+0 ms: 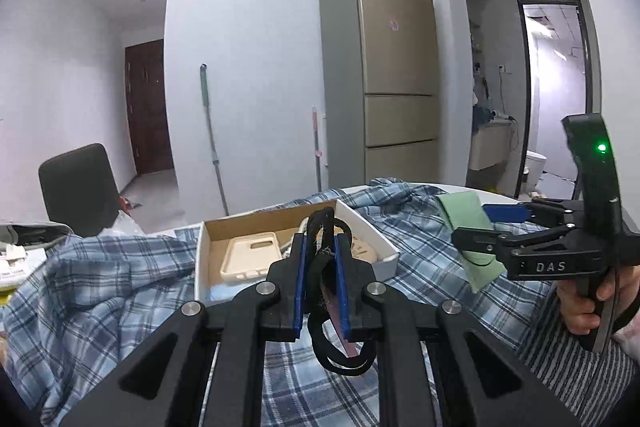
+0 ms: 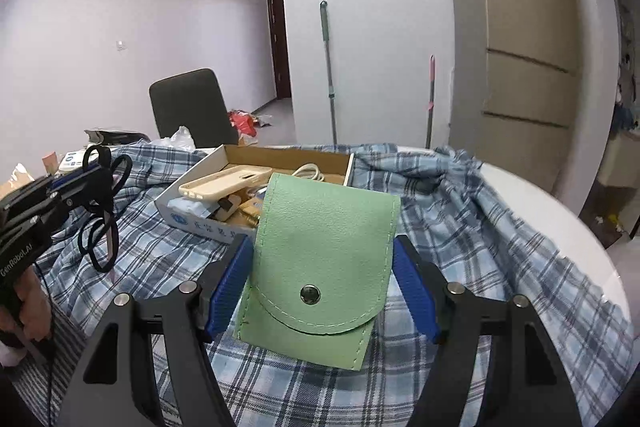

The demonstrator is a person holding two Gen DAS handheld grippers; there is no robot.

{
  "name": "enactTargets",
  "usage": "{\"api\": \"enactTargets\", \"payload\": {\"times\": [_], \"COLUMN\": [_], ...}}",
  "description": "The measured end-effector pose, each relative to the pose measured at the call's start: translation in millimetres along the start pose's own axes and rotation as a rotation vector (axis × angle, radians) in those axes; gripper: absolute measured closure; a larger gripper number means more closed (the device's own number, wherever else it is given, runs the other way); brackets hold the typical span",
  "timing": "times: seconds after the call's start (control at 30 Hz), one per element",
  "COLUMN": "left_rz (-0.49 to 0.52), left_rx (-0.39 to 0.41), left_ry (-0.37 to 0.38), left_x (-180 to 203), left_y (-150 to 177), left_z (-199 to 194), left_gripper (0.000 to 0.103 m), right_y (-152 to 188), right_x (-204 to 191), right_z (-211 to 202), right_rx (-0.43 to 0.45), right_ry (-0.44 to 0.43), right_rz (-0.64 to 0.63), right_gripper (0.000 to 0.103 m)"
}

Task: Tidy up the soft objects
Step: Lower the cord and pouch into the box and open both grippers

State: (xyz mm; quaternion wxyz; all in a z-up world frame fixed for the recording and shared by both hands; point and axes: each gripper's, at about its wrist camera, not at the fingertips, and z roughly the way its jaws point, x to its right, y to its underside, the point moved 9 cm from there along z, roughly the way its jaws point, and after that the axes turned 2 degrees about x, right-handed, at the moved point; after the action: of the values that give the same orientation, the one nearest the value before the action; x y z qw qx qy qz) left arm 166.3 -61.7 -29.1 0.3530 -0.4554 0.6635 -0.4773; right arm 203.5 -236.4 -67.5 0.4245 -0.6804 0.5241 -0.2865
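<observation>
Left claw [image 1: 322, 259], bottom centre of the left wrist view, is clamped on a bundle of black hair ties [image 1: 326, 251]; loops stick up above the blue pads and hang down below them. The same ties dangle from that claw at the left edge of the right wrist view [image 2: 102, 203]. Right claw [image 2: 322, 279], lower centre of the right wrist view, grips a green snap pouch [image 2: 324, 259] between its blue pads, flap facing the camera, metal snap near the bottom. In the left wrist view the pouch [image 1: 466, 227] sits at right of centre, held by the right claw [image 1: 486, 231], above the cloth.

Both claws hover over a blue plaid shirt [image 1: 120, 283] spread across the white round bench [image 2: 568, 227]. A shallow cardboard box [image 1: 224, 227] sits on the shirt, centre of the left wrist view, just behind the left claw. Inside it: a beige phone case [image 1: 250, 259], a white cable [image 2: 310, 171], other small bits too cluttered to name.

Background: gold fridge [image 1: 396, 67] upper right, mop handle [image 1: 210, 131] leaning on the wall, dark chair [image 1: 80, 187] at left.
</observation>
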Motion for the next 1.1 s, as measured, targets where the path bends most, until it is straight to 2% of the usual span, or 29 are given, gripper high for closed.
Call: {"api": "enactTargets", "payload": {"times": [0.17, 0.33, 0.47, 0.53, 0.6, 0.77, 0.97, 1.03, 1.1], "left_rz": [-0.022, -0.071, -0.116, -0.122, -0.137, -0.156, -0.168, -0.165, -0.166], "left_rx": [0.021, -0.002, -0.049, -0.024, -0.021, -0.064, -0.138, -0.182, -0.258], "left_ry": [-0.036, -0.097, -0.075, -0.139, -0.164, -0.169, -0.161, -0.146, -0.134], "left_x": [-14.2, -35.9, -44.4, -54.5, -61.7, -77.9, -92.8, -93.2, -93.8], "left_y": [-28.0, -65.4, -98.9, -116.3, -126.2, -126.2, -97.7, -85.7, -69.2], "left_z": [3.0, 24.2, 52.5, 62.3, 71.1, 96.6, 119.0, 127.1, 141.0], "left_gripper": [0.089, 0.089, 0.089, 0.089, 0.089, 0.089, 0.089, 0.089, 0.089], "right_y": [-28.1, -81.2, -133.6, -153.2, -165.5, -171.8, -144.2, -134.3, -125.6], "right_x": [-5.5, -19.8, -30.7, -33.0, -30.6, -17.0, -12.0, -13.8, -16.3], "right_z": [-15.4, -18.3, -1.7, 15.3, 35.4, 76.1, 101.4, 108.9, 116.4], "right_rx": [0.03, 0.077, 0.129, 0.12, 0.098, 0.054, 0.016, -0.004, -0.026], "right_ry": [0.054, 0.057, 0.067, 0.074, 0.085, 0.08, 0.073, 0.056, 0.056], "right_rz": [-0.038, -0.084, -0.077, -0.063, -0.039, 0.052, 0.059, 0.061, 0.051], "right_gripper": [0.033, 0.033, 0.033, 0.033, 0.033, 0.033, 0.033, 0.033, 0.033]}}
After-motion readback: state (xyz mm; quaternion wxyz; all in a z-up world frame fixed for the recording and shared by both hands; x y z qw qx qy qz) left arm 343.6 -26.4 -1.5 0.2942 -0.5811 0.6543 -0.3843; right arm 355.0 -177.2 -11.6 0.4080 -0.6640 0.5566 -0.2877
